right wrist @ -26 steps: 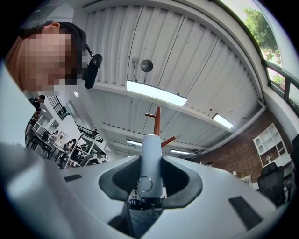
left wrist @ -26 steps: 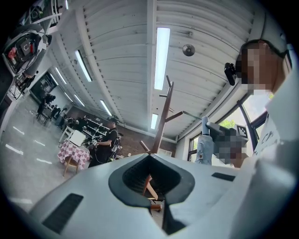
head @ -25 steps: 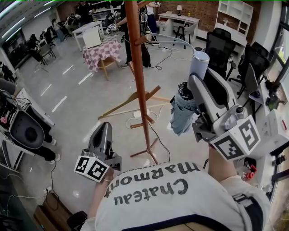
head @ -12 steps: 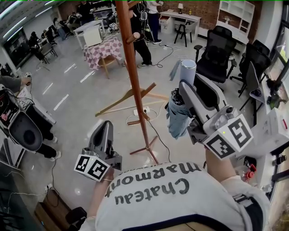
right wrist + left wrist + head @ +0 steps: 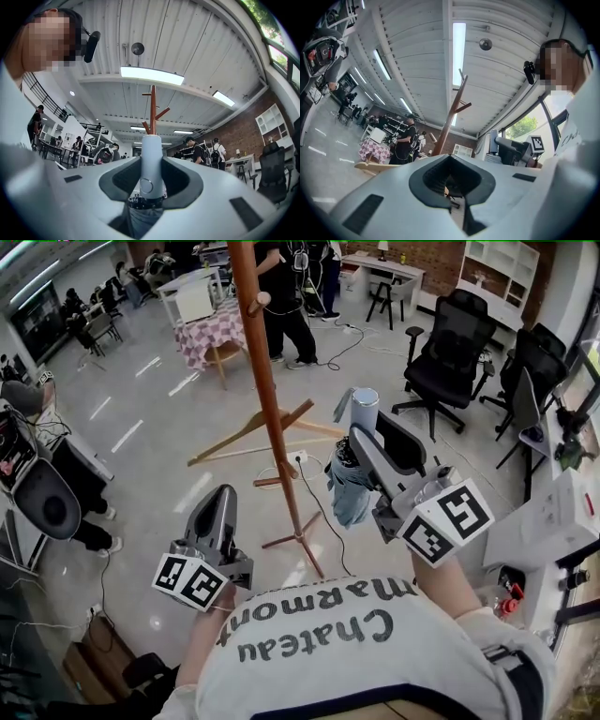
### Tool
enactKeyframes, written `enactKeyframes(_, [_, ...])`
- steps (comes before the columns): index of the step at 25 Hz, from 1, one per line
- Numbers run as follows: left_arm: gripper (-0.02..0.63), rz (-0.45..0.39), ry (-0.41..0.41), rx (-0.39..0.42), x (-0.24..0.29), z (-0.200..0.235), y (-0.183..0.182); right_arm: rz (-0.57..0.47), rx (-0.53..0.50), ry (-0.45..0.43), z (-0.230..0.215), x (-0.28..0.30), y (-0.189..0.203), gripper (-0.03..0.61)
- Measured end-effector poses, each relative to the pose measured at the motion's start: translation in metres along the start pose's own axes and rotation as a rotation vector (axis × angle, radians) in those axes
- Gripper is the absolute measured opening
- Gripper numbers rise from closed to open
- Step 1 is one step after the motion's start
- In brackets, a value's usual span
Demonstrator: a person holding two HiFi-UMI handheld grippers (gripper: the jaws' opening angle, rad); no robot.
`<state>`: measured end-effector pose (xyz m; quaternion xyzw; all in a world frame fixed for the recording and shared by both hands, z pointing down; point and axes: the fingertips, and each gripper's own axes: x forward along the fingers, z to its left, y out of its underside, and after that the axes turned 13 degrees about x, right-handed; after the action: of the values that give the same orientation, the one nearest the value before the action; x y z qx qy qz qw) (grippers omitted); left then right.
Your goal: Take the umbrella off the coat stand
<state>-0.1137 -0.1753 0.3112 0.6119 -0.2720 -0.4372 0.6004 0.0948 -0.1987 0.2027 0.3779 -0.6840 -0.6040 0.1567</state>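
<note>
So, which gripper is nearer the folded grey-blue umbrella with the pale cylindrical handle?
Right. The right gripper is clamped on the handle of the umbrella. The left gripper is empty, across the wooden coat stand from it.

Since a second ago the right gripper point(image 5: 366, 440), jaws closed on the umbrella point(image 5: 349, 495), has come down and drifted left in the head view, nearer the person's chest. Its marker cube point(image 5: 436, 521) has rolled slightly. The coat stand point(image 5: 265, 399) now sits further left in that view.
</note>
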Motion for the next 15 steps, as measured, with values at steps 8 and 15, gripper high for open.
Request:
enactKeyframes(8, [0.023, 0.02, -0.004, 0.007, 0.002, -0.024, 0.011, 0.036, 0.022, -0.026, -0.014, -0.016, 0.032, 0.149])
enactKeyframes(15, [0.023, 0.027, -0.021, 0.005, 0.005, -0.037, 0.02, 0.083, 0.027, -0.053, -0.021, -0.024, 0.049, 0.149])
